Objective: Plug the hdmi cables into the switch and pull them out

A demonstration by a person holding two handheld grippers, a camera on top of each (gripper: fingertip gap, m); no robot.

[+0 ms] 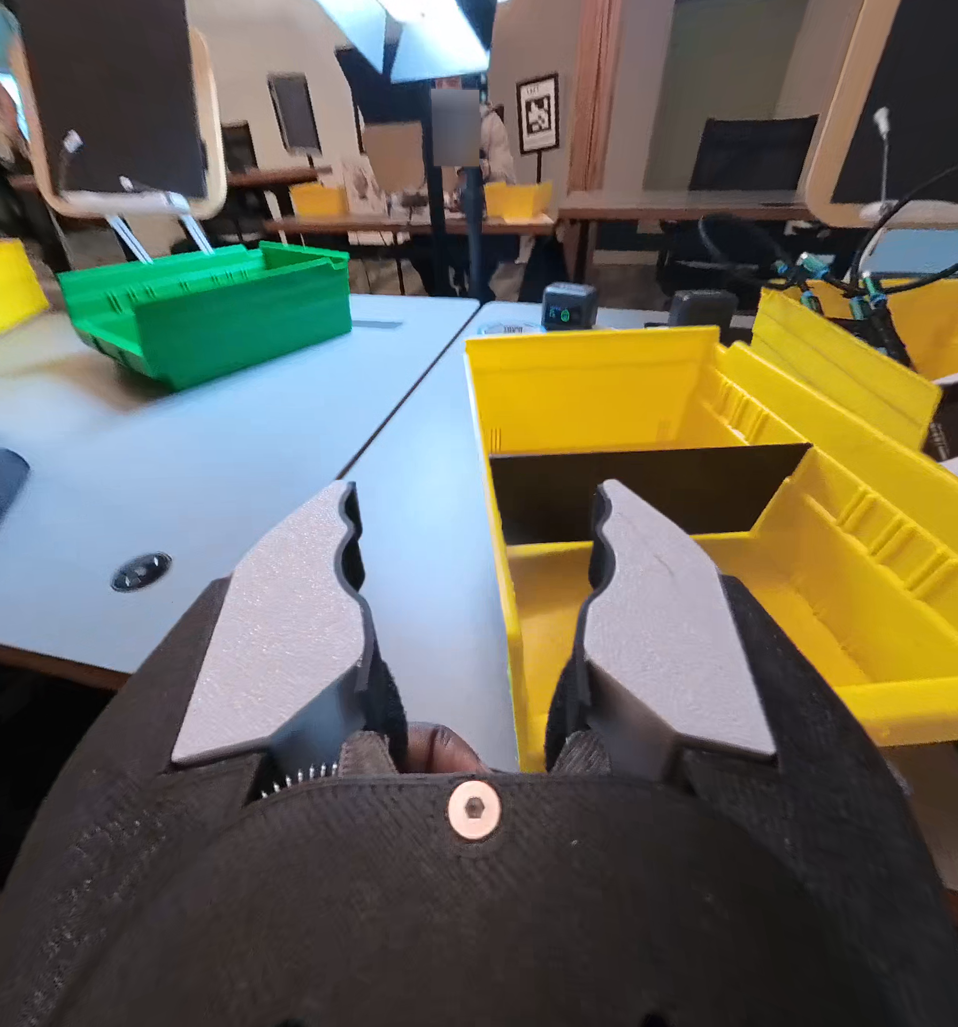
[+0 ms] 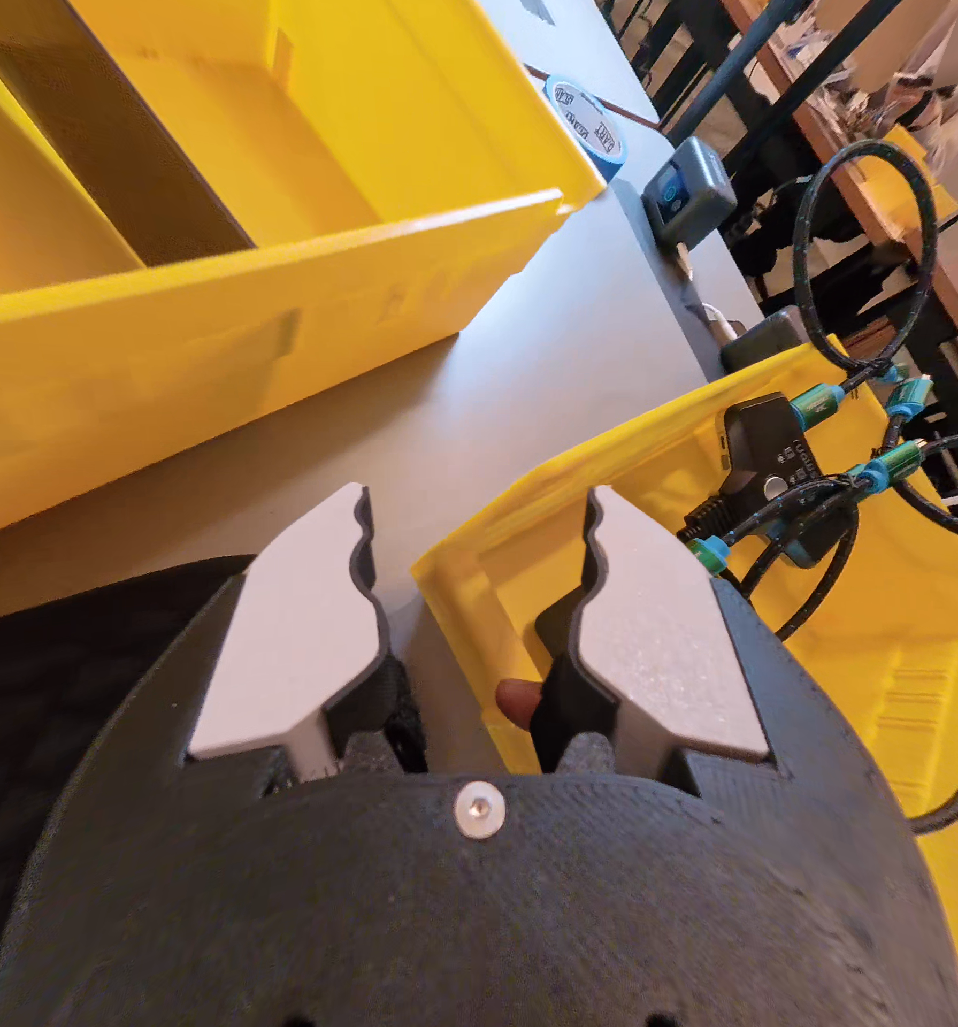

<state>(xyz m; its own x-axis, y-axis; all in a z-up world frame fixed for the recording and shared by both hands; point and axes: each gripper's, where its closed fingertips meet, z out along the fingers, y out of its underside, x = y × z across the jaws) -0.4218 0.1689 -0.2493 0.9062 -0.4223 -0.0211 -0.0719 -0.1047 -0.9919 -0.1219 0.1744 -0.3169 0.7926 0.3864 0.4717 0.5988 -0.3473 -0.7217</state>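
Observation:
A black HDMI switch point(image 2: 757, 472) lies in a small yellow bin point(image 2: 882, 639) at the right, with braided black HDMI cables point(image 2: 865, 244) looped over it. Their plugs have green metal shells point(image 2: 815, 405) and blue collars. One plug sits at the switch's far end; whether it is seated I cannot tell. My right gripper point(image 2: 479, 492) is open and empty, over that bin's near left corner. My left gripper point(image 1: 479, 489) is open and empty, over the left wall of a large yellow bin point(image 1: 604, 389). The cables point(image 1: 832, 278) show far right in the left wrist view.
The large yellow bin point(image 2: 243, 311) has a black divider point(image 1: 632, 483). A green bin point(image 1: 215, 311) stands at the back left on the grey table point(image 1: 215, 444). A blue tape roll point(image 2: 587, 122) and a small black device with a screen point(image 2: 687, 189) sit behind the large bin.

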